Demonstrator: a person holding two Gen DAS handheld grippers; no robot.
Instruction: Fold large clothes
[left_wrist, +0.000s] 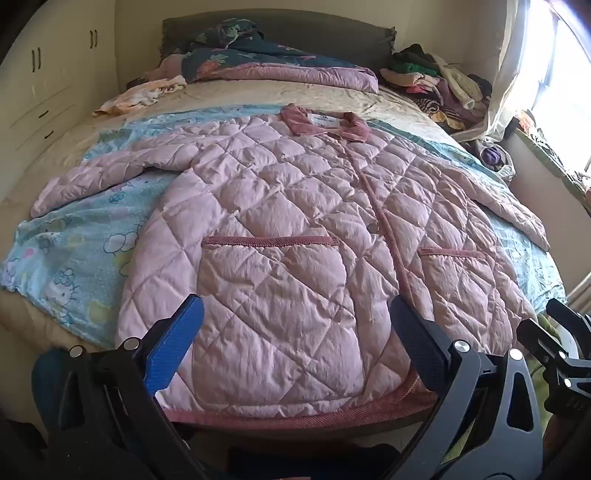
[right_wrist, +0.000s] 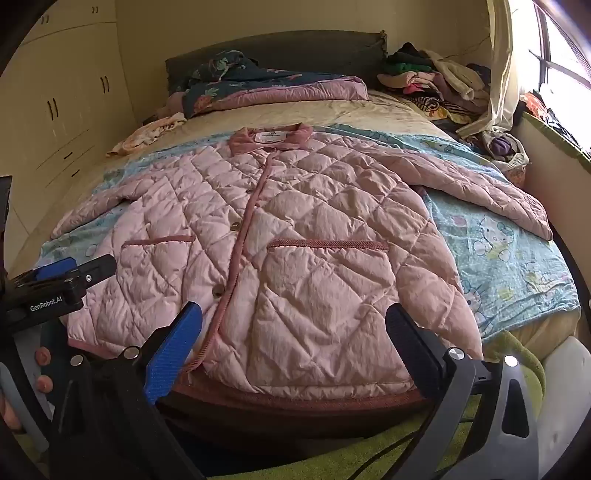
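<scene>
At the foot of the bed (left_wrist: 55, 155), both the left gripper (left_wrist: 295, 332) and right gripper (right_wrist: 293, 332) gape wide, empty, above the hem of the spread pink jacket (left_wrist: 295, 206).

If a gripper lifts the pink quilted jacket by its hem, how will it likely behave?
The pink quilted jacket will probably drape rather than hold shape: its sleeve lies limp and creased. The puffy padding suggests it is light for its bulk. The slightly shiny fabric may slip between the open fingers.
</scene>
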